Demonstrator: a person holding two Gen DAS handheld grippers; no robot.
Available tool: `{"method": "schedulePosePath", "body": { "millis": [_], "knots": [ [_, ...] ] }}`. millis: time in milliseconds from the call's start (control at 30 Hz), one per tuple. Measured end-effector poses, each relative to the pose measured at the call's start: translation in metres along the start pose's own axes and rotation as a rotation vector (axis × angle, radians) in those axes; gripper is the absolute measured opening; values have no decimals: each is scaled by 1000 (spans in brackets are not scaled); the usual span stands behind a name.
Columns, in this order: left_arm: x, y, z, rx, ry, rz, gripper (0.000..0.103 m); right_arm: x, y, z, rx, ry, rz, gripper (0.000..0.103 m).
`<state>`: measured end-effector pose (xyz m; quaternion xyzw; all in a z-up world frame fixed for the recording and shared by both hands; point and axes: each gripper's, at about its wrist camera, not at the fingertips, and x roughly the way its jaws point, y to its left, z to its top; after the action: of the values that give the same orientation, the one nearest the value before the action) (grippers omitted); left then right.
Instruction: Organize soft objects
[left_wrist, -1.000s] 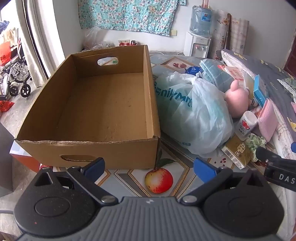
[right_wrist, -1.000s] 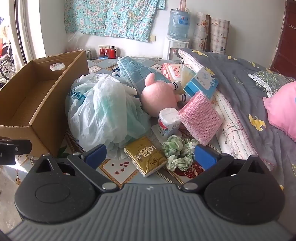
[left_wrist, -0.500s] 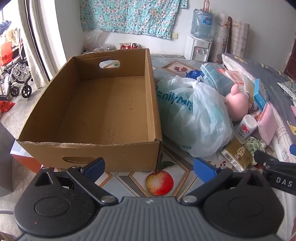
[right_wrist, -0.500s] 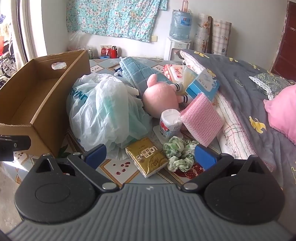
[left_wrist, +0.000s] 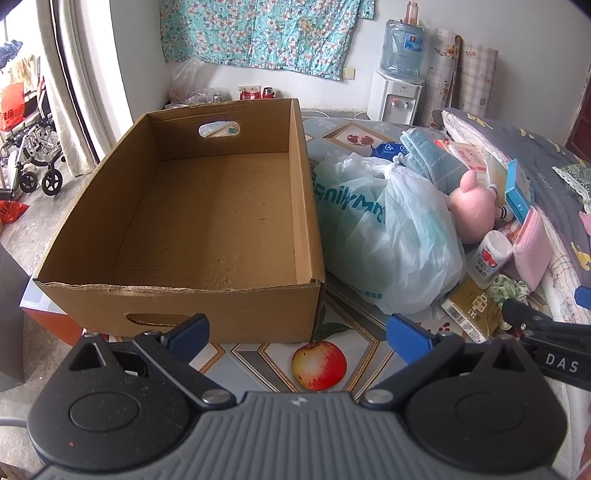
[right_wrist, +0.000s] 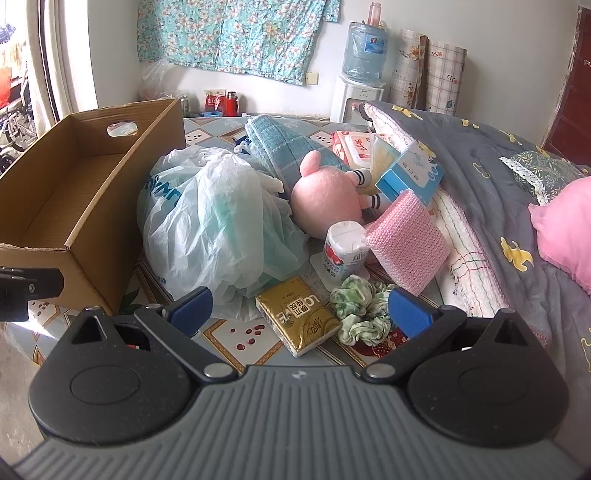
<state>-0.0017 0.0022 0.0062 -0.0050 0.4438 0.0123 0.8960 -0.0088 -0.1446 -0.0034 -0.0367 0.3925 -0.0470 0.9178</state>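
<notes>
We hold both tongs spread wide and empty: the left tongs (left_wrist: 297, 328) face the cardboard box (left_wrist: 207, 221), the right tongs (right_wrist: 299, 308) hover over a gold tissue pack (right_wrist: 297, 319) and green scrunchie (right_wrist: 360, 312). Beyond lie a plastic bag (right_wrist: 214, 225) and pink plush toy (right_wrist: 325, 203) on the surface (right_wrist: 229, 336).

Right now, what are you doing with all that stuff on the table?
A person holds two grippers, and both are open and holding nothing. The left gripper points at a cardboard box with nothing in it yet. The right gripper faces the pile beside the box: a plastic bag, a pink plush toy, a pink cloth, a green scrunchie and a gold packet. No soft thing has been packed.
</notes>
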Motion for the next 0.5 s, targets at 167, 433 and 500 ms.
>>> {"method": "schedulePosePath", "body": {
  "millis": [167,433,500],
  "knots": [
    [0,0,0,1,-3,1,102,0,1,0,0,-1,-1,102],
    [-2,1,1,-2,-3,-3,102,0,2,0,-3,-1,-2,102],
    [-2,1,1,-2,-4,-3,102,0,3,1,-6,0,-4,102]
  ]
}}
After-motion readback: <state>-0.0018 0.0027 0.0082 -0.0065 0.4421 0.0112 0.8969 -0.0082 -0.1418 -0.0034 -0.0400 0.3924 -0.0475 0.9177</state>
